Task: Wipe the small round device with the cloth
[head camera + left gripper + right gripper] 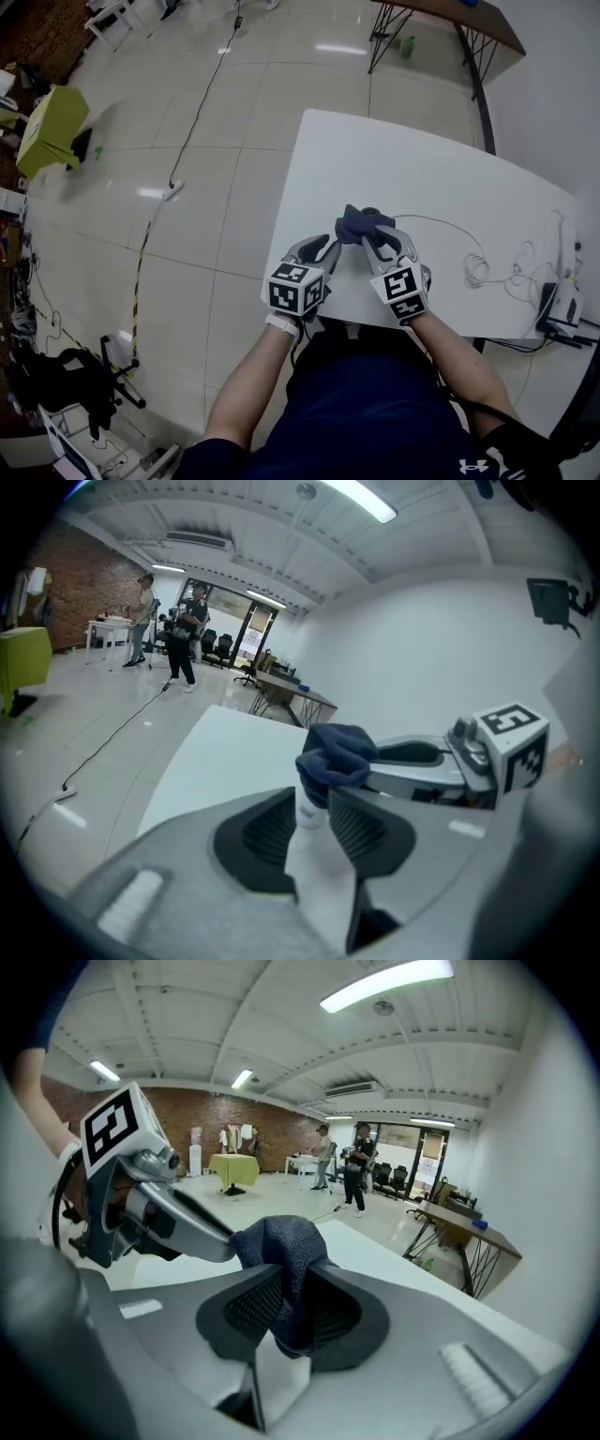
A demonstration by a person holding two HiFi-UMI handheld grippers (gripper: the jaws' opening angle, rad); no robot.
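Observation:
A dark blue cloth (359, 225) hangs bunched between my two grippers, just above the near part of the white table (375, 159). My left gripper (334, 247) is shut on a small white device (308, 808), whose top is buried under the cloth (336, 752). My right gripper (377, 246) is shut on the cloth (281, 1241), with a fold pinched between its pads (255, 1309). The two grippers meet tip to tip: the right gripper (412, 759) shows in the left gripper view and the left gripper (159, 1213) in the right gripper view. Most of the device is hidden.
A thin white cable (478, 270) coils on the table to the right, with white chargers (562, 300) at the right edge. A small dark round item (372, 212) lies just beyond the cloth. People stand far off (187, 630). A second table (450, 19) stands behind.

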